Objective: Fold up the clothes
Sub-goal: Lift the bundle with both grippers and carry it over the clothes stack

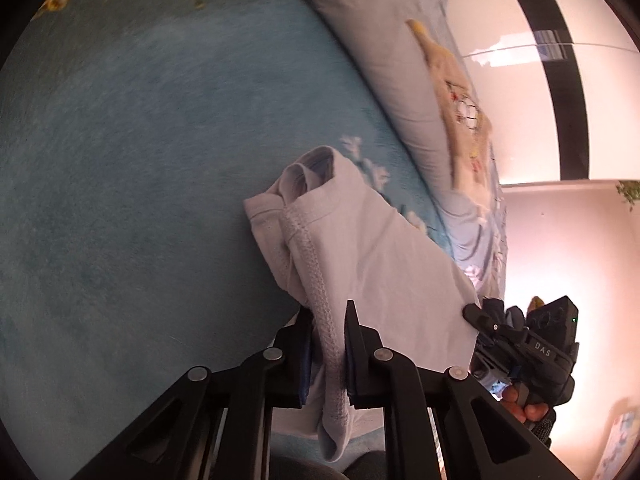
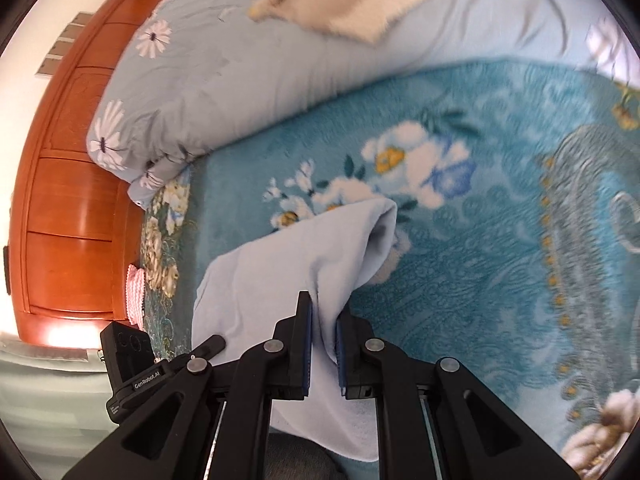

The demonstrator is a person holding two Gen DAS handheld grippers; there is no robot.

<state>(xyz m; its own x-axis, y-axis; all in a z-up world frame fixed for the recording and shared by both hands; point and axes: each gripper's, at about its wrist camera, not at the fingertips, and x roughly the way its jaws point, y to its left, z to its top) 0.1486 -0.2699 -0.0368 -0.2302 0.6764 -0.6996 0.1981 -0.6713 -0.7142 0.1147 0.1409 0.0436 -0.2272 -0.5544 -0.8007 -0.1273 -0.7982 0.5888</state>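
Gripping a pale blue cotton garment (image 1: 384, 256) with both tools, I have it lifted above the teal plush floral bedspread (image 1: 140, 160). My left gripper (image 1: 328, 344) is clamped on a stitched hem of the garment: the seam runs down between the two black fingers, and cloth hangs out below them. From that pinch the fabric spreads away toward a bunched, rolled edge at its far end, which sits over the bedspread near some white flower prints.

In the left wrist view, my right gripper (image 1: 476, 316) shows at the lower right, with its fingertip against the garment's other corner and my hand (image 1: 524, 404) wrapped round its handle.

From the right wrist view, the right gripper (image 2: 324, 340) is likewise closed on the garment (image 2: 280, 272), with a fold of cloth squeezed between the blue-padded fingers. The fabric drapes to the left and ahead, ending in a rounded fold that hangs over the white and blue flower pattern of the bedspread (image 2: 480, 260). The black body of the left gripper (image 2: 132, 364) sits at the lower left, just beside the cloth's edge.

Beyond the bedspread lies a light blue quilt with white daisy prints (image 2: 260, 72), and a cream fringed cloth (image 2: 352, 4) rests on top of it. An orange-brown wooden headboard (image 2: 72, 200) stands at the left. A small pink knitted item (image 2: 134, 292) is tucked between headboard and bedspread.
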